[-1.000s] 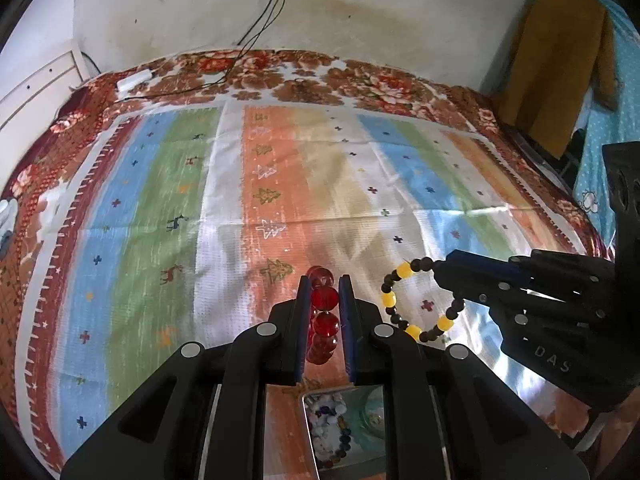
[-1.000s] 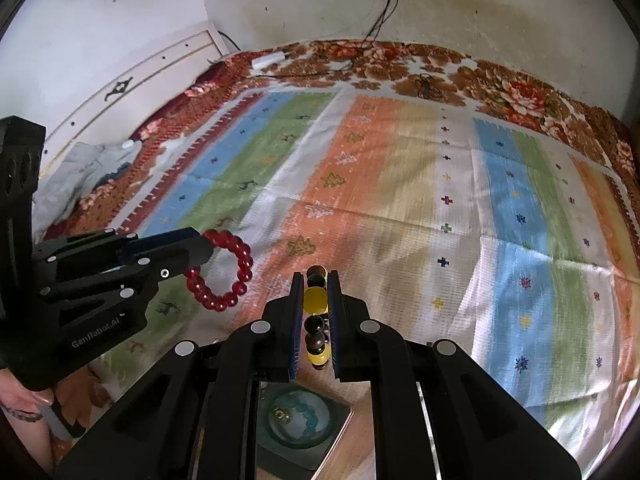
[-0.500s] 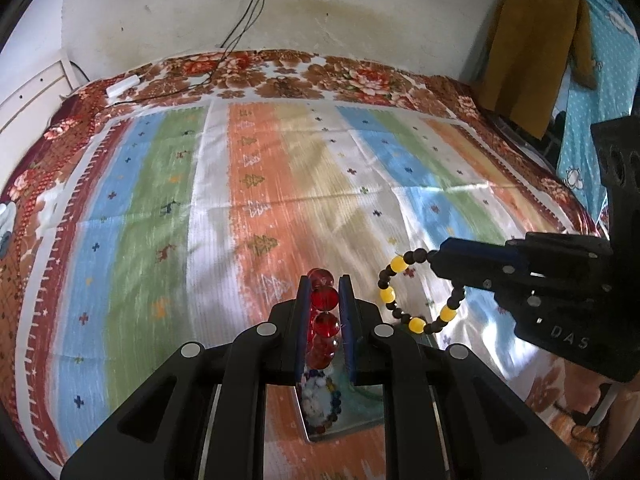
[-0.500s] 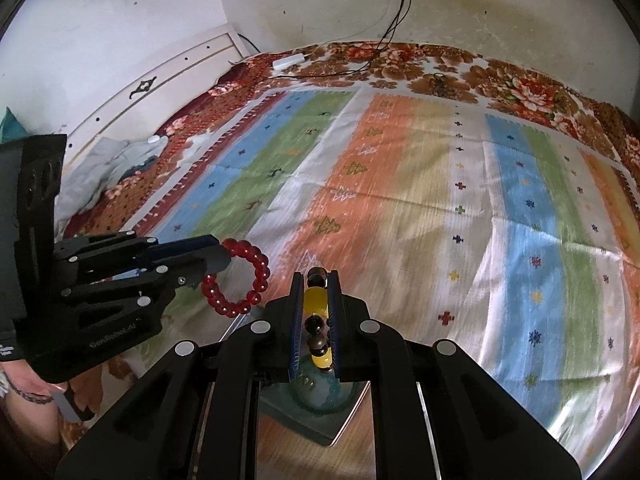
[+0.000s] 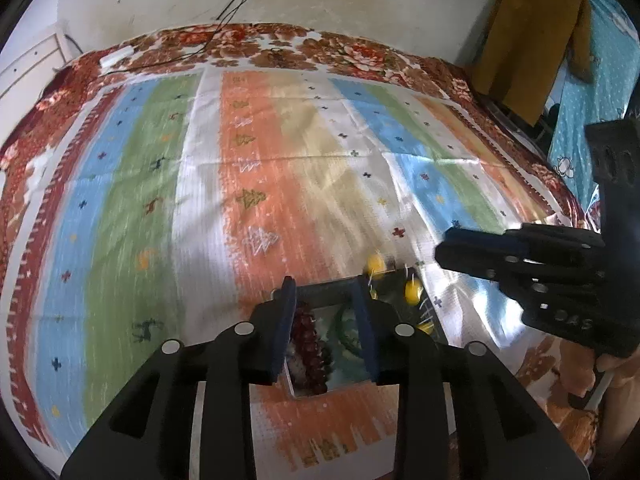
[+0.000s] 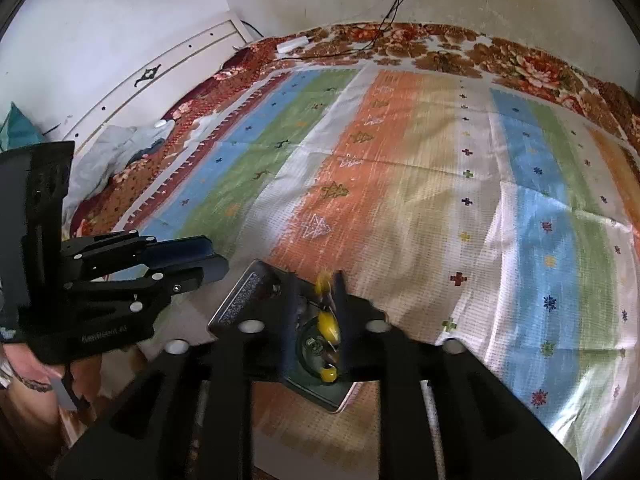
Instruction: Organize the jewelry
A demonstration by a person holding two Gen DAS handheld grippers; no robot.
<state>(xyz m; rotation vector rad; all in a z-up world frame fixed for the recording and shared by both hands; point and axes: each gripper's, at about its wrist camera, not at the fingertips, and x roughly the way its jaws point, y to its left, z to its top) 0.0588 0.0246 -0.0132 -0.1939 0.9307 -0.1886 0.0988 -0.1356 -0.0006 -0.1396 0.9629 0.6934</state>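
A shallow rectangular metal box [image 5: 320, 292] lies open on the striped bedspread [image 5: 208, 184], right under both grippers. In the left wrist view it holds a pile of mixed jewelry: a dark red bead bracelet [image 5: 310, 344] lying over pale beads, and beside it a green bangle [image 5: 346, 330]. In the right wrist view the same box [image 6: 244, 300] shows its dark rim with a printed label, and the green ring lies on its floor.

The left gripper [image 5: 326, 328] hangs just above the box with its jaws a little apart; they have just been opening. The red bracelet lies below and between them, inside the box, and the pads do not press on it.

The right gripper [image 6: 316, 320] is likewise a little apart, its jaws having just been opening. The black-and-yellow bead bracelet [image 6: 328, 326] is blurred between its fingers, over the box, and no pad clamps it; whether it has come to rest I cannot tell. From the left wrist view the same bracelet [image 5: 412, 290] shows as smeared yellow beads at the box's far right corner, with the right gripper [image 5: 444, 254] above and apart from it.
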